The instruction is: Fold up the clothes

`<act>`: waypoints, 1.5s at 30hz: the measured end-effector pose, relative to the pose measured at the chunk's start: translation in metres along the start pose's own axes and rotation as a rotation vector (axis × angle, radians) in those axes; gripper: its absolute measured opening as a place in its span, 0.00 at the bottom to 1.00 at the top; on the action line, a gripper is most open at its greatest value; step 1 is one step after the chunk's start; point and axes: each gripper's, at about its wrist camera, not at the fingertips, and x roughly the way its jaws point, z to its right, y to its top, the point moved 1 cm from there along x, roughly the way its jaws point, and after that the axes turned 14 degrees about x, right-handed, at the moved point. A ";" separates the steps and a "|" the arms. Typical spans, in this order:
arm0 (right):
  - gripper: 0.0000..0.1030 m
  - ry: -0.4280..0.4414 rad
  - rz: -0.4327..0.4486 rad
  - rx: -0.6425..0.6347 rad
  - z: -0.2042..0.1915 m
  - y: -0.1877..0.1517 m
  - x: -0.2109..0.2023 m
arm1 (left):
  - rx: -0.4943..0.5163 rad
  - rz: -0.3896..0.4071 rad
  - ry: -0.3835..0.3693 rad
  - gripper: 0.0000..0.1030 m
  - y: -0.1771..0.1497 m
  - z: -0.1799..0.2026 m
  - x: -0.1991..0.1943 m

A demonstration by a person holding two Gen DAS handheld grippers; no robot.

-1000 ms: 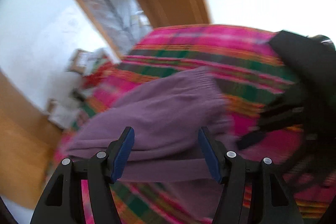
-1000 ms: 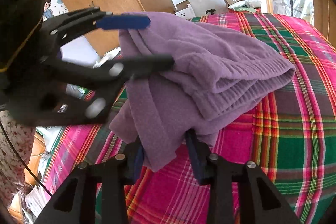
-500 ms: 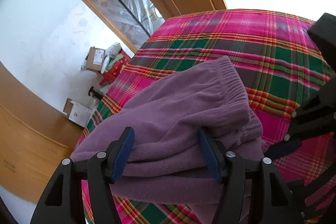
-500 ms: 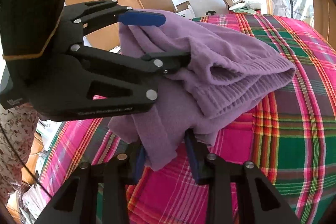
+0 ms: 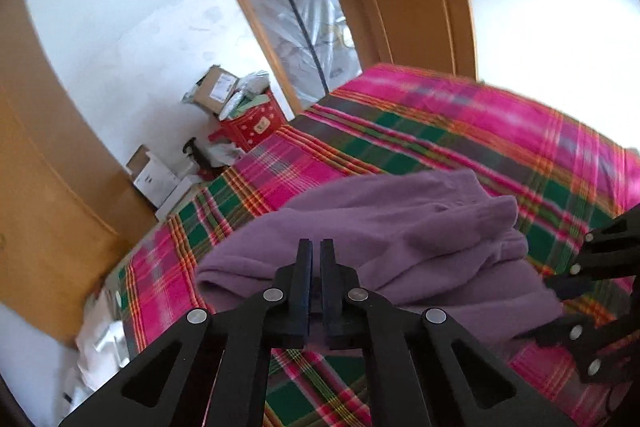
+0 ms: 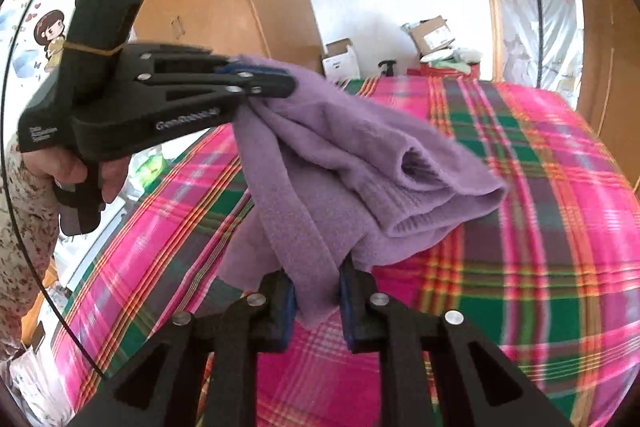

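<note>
Closing since a moment ago, the left gripper shows fingers nearly pressed together, the purple garment bunched beyond them on the plaid bed. From the right wrist, the right gripper pinches a hanging fold; the left one, lettering blurred, clamps the garment's upper edge.

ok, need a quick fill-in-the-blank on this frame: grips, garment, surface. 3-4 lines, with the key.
1. The soft fleece garment held by both grippers is ____ in colour.
2. The left gripper is ____ on one edge of the garment.
3. The garment's hanging strip passes between the right gripper fingers, above a pink and green ____ bedspread.
4. On the floor by the white wall sit several cardboard ____.

Missing words: purple; shut; plaid; boxes
</note>
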 end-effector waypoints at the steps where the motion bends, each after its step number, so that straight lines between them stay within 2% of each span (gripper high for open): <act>1: 0.18 -0.010 0.010 -0.008 0.001 0.003 -0.004 | -0.021 0.016 -0.045 0.06 -0.001 -0.002 -0.002; 4: 0.17 -0.031 0.033 -0.030 0.007 0.008 -0.016 | -0.063 0.025 -0.118 0.07 -0.003 -0.003 -0.006; 7: 0.17 -0.085 0.059 -0.064 0.018 0.011 -0.030 | -0.051 0.037 -0.137 0.08 -0.002 0.005 -0.009; 11: 0.17 -0.173 0.104 -0.117 0.029 0.014 -0.056 | -0.029 0.052 -0.173 0.08 0.001 0.016 -0.012; 15: 0.16 -0.306 0.159 -0.211 0.043 0.024 -0.076 | -0.014 0.062 -0.231 0.08 0.004 0.037 -0.012; 18: 0.16 -0.381 0.138 -0.251 0.058 0.023 -0.082 | -0.019 0.053 -0.290 0.08 0.003 0.052 -0.007; 21: 0.16 -0.424 0.062 -0.289 0.069 0.007 -0.072 | -0.024 0.045 -0.325 0.09 0.003 0.061 -0.004; 26: 0.17 -0.386 0.039 -0.239 0.077 -0.004 -0.069 | -0.062 0.064 -0.381 0.32 0.012 0.060 -0.011; 31: 0.17 -0.357 0.049 -0.185 0.079 -0.007 -0.067 | 0.012 0.088 -0.367 0.38 0.036 0.074 -0.017; 35: 0.17 -0.348 0.056 -0.160 0.076 -0.011 -0.067 | 0.030 0.068 -0.370 0.38 0.049 0.088 -0.003; 38: 0.17 -0.341 0.052 -0.152 0.075 -0.015 -0.066 | 0.058 0.006 -0.330 0.38 0.054 0.096 0.017; 42: 0.17 -0.331 0.047 -0.138 0.077 -0.017 -0.063 | 0.000 -0.025 -0.326 0.36 0.057 0.092 0.034; 45: 0.17 -0.324 0.044 -0.126 0.079 -0.018 -0.061 | -0.040 -0.038 -0.328 0.17 0.056 0.090 0.040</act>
